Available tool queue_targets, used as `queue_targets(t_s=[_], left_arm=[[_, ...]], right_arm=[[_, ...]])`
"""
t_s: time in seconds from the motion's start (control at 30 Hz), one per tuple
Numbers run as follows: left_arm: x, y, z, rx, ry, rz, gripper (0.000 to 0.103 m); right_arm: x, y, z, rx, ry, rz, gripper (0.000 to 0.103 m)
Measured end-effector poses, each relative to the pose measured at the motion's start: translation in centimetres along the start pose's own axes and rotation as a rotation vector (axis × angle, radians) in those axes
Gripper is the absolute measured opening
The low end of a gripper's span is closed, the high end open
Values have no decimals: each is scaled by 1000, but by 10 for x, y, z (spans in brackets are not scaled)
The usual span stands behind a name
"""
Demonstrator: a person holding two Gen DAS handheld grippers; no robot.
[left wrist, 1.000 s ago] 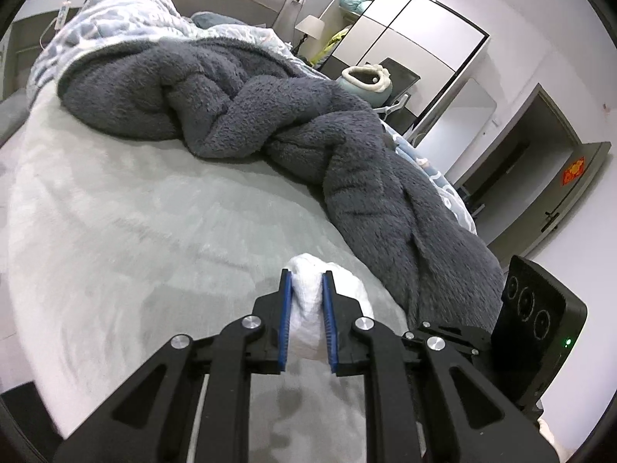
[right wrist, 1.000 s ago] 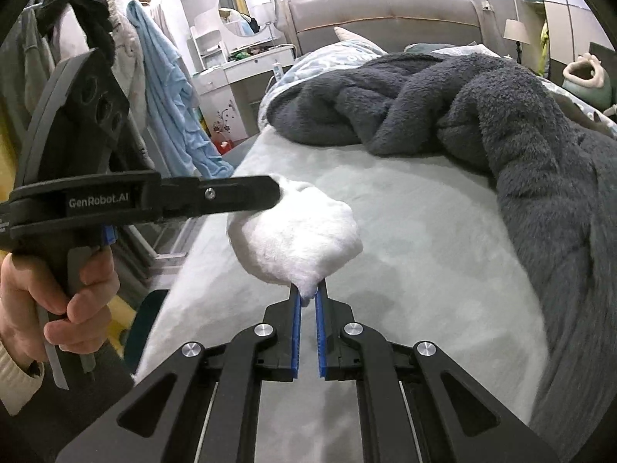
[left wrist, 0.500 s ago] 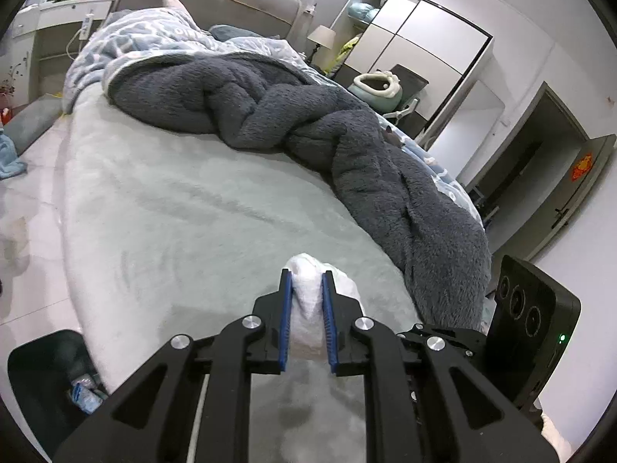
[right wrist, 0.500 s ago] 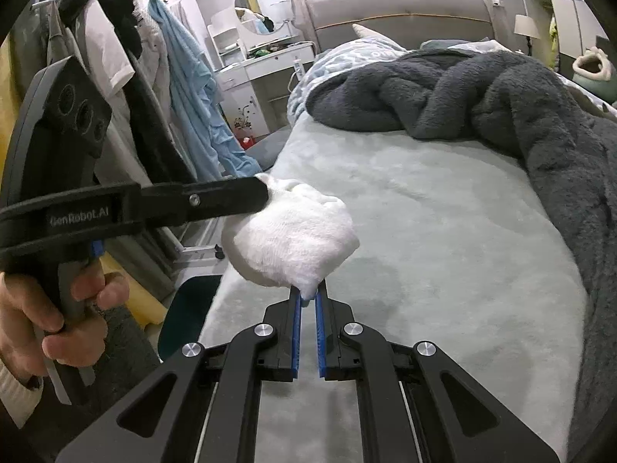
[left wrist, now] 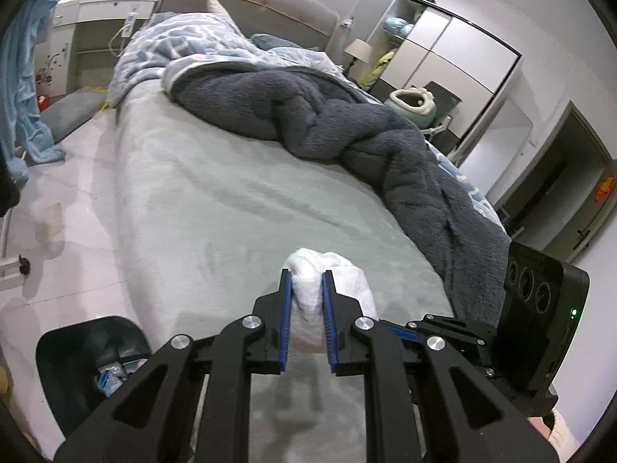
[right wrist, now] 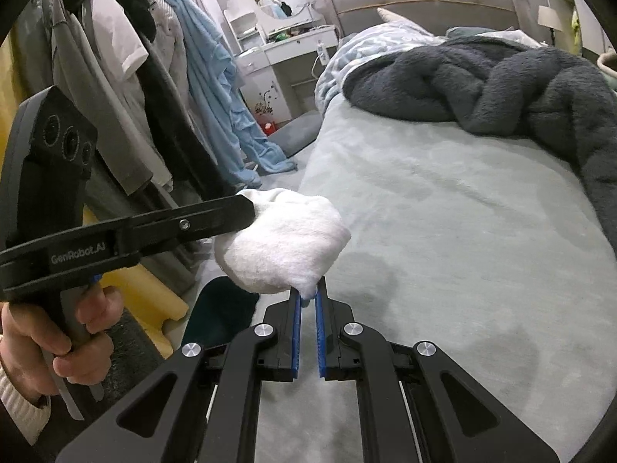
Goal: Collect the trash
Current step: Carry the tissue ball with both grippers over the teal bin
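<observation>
**A:** ok what's at the far left?

**B:** Right wrist view: a hand [right wrist: 58, 339] around the handle of the left gripper [right wrist: 246, 212]. Behind it there's a rack of hanging clothes [right wrist: 127, 77]. Down low is a dark trash bin [left wrist: 88, 362] on the floor beside the bed [left wrist: 239, 208], with some wrappers inside.

**A:** and the trash itself?

**B:** It's a white wad of tissue [right wrist: 285, 243], held up in the air over the near edge of the bed. The left gripper's jaws are clamped on one side of it, narrow gap, tissue squeezed between the blue pads. The right gripper [right wrist: 307, 295] pinches the wad's bottom tip, jaws nearly closed.

**A:** further right?

**B:** Dark grey blanket [left wrist: 347, 131] bunched across the bed, wardrobe [left wrist: 443, 50] at the back.
</observation>
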State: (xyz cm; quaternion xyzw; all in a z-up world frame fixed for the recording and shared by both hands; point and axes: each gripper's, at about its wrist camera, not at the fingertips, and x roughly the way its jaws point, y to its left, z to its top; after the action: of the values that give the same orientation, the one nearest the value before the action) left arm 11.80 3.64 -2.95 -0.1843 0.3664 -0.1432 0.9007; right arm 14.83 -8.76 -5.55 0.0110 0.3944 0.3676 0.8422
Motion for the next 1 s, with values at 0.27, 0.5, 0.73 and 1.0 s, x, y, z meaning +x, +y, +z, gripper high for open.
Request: queue_targets(t_s=[0.27, 0.5, 0.73, 1.0], left_arm=[[-19, 43, -6, -41, -11, 49, 17], [-31, 69, -9, -54, -14, 89, 17], [-39, 85, -16, -21, 10, 152, 17], [-48, 115, -26, -57, 28, 200, 16]], right_arm=[[34, 26, 5, -13, 52, 32, 7], [62, 46, 9, -32, 98, 50, 7], [87, 52, 11, -20, 141, 62, 7], [112, 60, 12, -10, 196, 70, 7]])
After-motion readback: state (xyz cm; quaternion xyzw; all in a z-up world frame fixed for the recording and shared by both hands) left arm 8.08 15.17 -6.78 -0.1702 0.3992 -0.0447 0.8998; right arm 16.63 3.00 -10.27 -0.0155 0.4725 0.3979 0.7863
